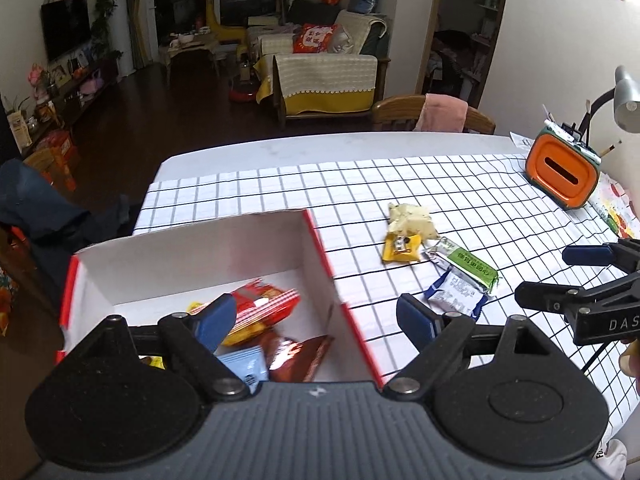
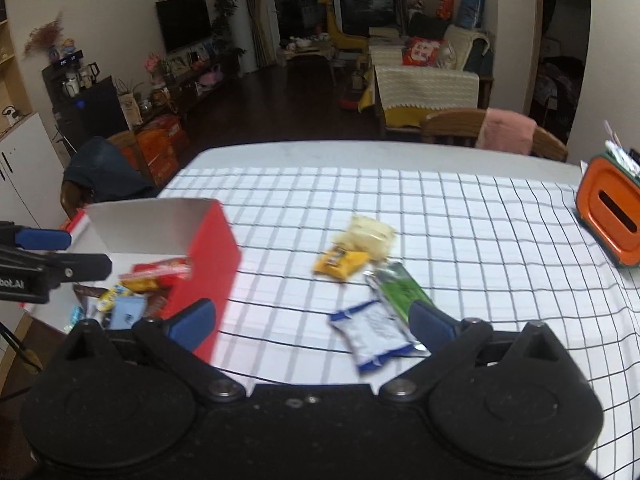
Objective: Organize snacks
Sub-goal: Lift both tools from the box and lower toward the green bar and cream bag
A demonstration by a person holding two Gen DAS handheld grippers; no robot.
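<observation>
Checked tablecloth (image 2: 460, 216): orange holder (image 2: 608, 220) far right; both claws (image 1: 316, 320) (image 2: 312, 320) wide open, empty.

left gripper (image 1: 316, 320): lower centre of left wrist view, jaws spread wide, nothing between the blue pads | right gripper (image 2: 312, 320): lower centre of right wrist view, jaws spread wide, empty; also at right edge of left view

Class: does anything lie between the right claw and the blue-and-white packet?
Nothing visible does. The right claw is open, and the blue-and-white packet lies on bare tablecloth just ahead of it; the green packet only touches its far side.
</observation>
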